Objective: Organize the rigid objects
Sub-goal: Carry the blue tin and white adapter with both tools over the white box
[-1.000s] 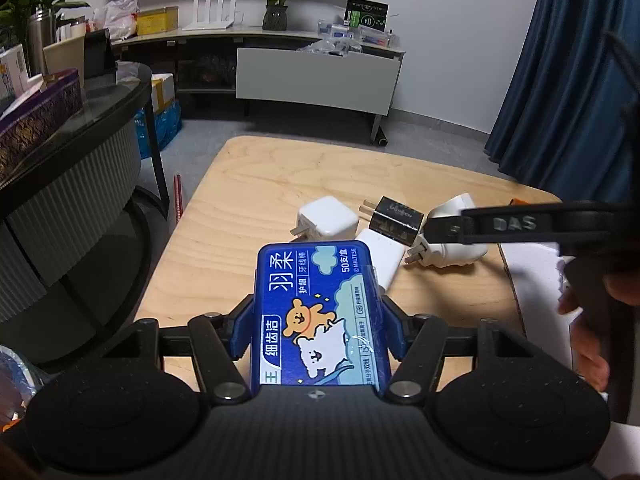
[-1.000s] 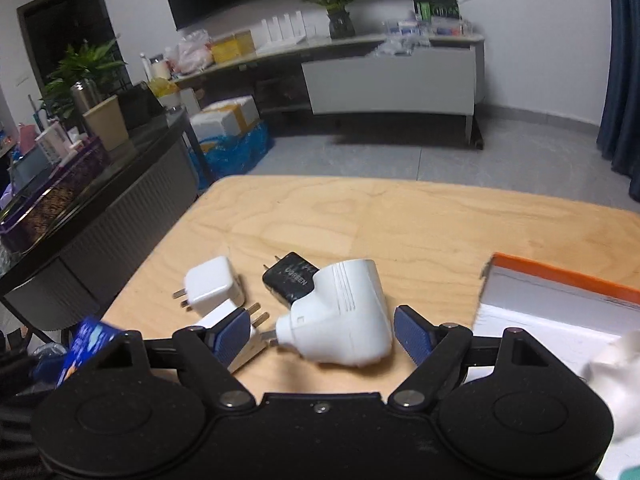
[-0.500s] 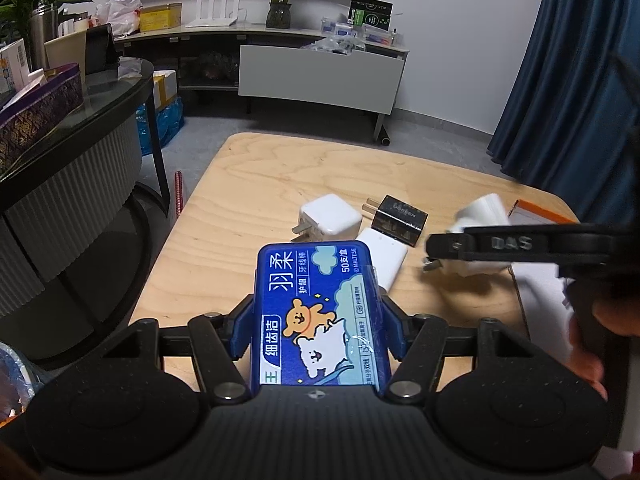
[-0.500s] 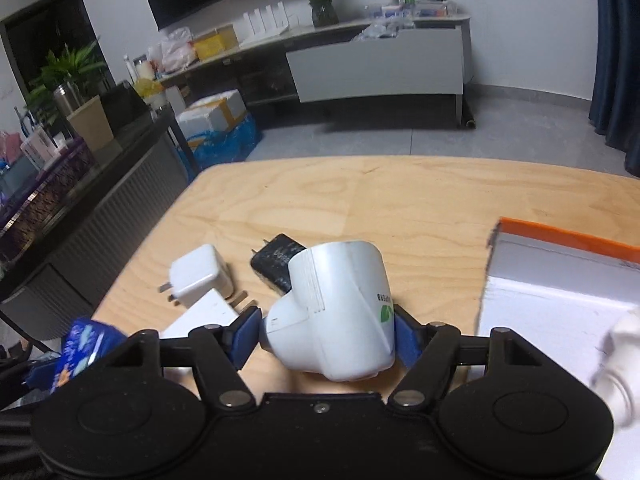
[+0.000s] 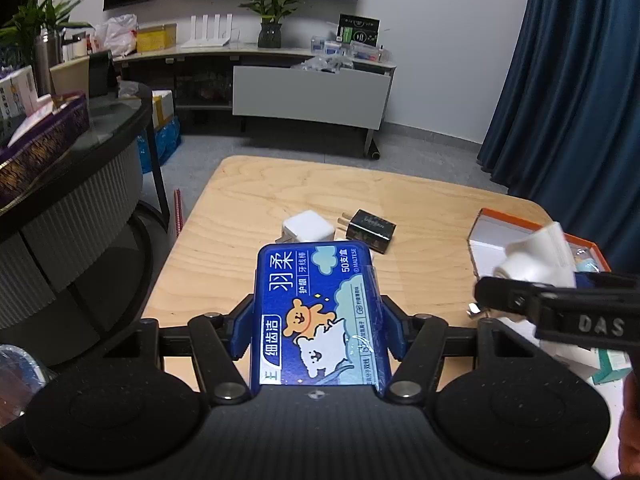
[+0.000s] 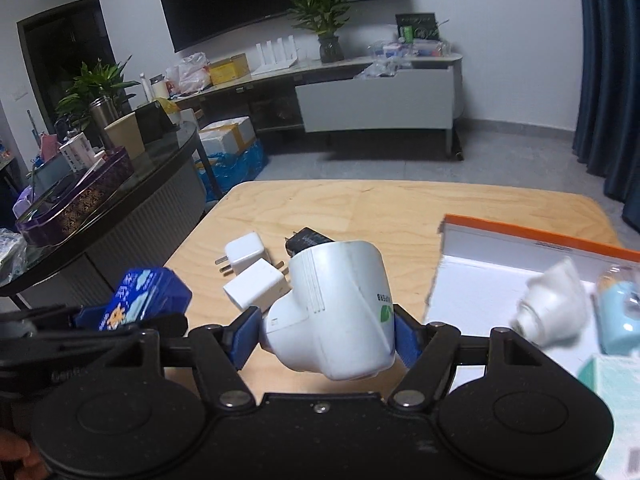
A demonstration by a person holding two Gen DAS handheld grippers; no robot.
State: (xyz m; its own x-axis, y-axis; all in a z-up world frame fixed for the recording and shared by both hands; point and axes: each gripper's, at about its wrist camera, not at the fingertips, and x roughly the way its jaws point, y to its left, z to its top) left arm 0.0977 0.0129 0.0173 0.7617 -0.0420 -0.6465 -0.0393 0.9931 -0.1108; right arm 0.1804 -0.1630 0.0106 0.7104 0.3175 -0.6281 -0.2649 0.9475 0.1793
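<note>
My left gripper [image 5: 317, 320] is shut on a blue floss-pick box [image 5: 320, 280] with a cartoon bear, held above the near part of the wooden table [image 5: 280, 184]. My right gripper [image 6: 326, 334] is shut on a white plug adapter [image 6: 340, 300], lifted off the table beside the left edge of an orange-rimmed white box [image 6: 520, 240]. In the left wrist view the adapter [image 5: 536, 256] shows at the right, above the right gripper's black finger. On the table lie a white cube charger [image 5: 308, 230], a black charger [image 5: 370, 226] and a flat white charger [image 6: 256, 288].
Inside the orange-rimmed box [image 5: 492, 220] sit a white rounded item [image 6: 552, 304] and a light blue item [image 6: 616, 308]. A dark curved counter [image 5: 80, 168] with a purple tray stands left of the table. A blue curtain [image 5: 580, 80] hangs at the right.
The right gripper closed on the white adapter, lifted it off the table and carried it right to the orange-rimmed box. The left gripper kept its hold on the blue box and rose slightly.
</note>
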